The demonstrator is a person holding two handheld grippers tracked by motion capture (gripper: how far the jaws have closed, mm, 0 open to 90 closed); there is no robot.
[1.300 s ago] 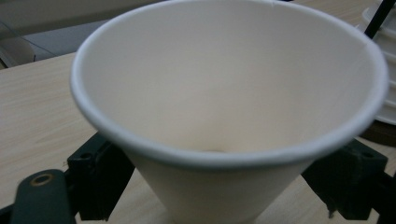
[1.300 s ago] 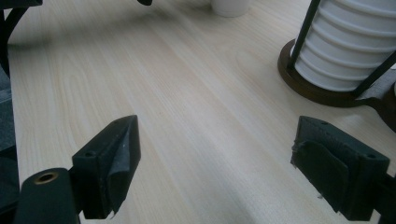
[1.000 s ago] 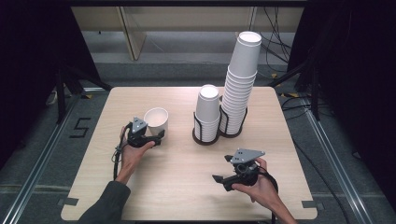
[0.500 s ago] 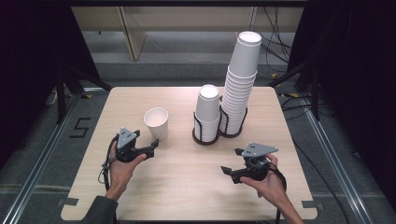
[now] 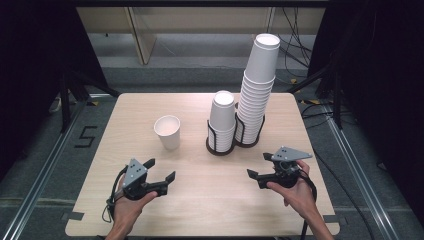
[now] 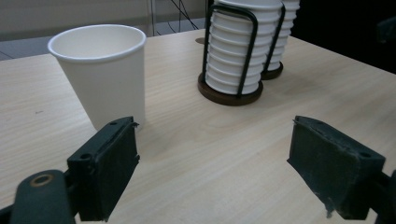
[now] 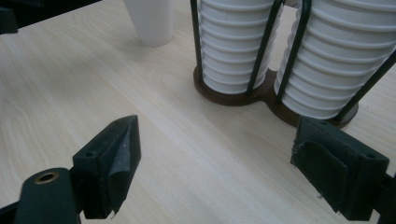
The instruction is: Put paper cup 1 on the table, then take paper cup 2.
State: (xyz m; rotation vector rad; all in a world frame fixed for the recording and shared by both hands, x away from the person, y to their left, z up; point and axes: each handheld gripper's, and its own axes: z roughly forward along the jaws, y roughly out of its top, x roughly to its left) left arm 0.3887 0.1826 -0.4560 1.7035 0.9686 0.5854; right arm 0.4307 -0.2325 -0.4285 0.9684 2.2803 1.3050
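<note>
A single white paper cup (image 5: 167,131) stands upright on the wooden table (image 5: 125,115), left of centre; the left gripper view shows this cup (image 6: 105,74) just beyond the left jaw. My left gripper (image 5: 161,170) hovers near the front edge, a short way in front of the cup, open with nothing between its jaws (image 6: 215,140). My right gripper (image 5: 259,165) is at the front right, open and holding nothing (image 7: 215,140). It points at a black wire holder (image 5: 220,149) with a short cup stack (image 5: 222,120) and a tall cup stack (image 5: 257,85).
The double holder (image 7: 261,95) with both stacks stands mid-table at the back, right of the single cup (image 7: 149,21). Bare wood lies between the two grippers. Dark stands and cables surround the table, and a pale cabinet (image 5: 200,25) is beyond it.
My left gripper has drawn back from the cup toward the near edge, leaving the cup standing alone. The right gripper has shifted a little to the right.
</note>
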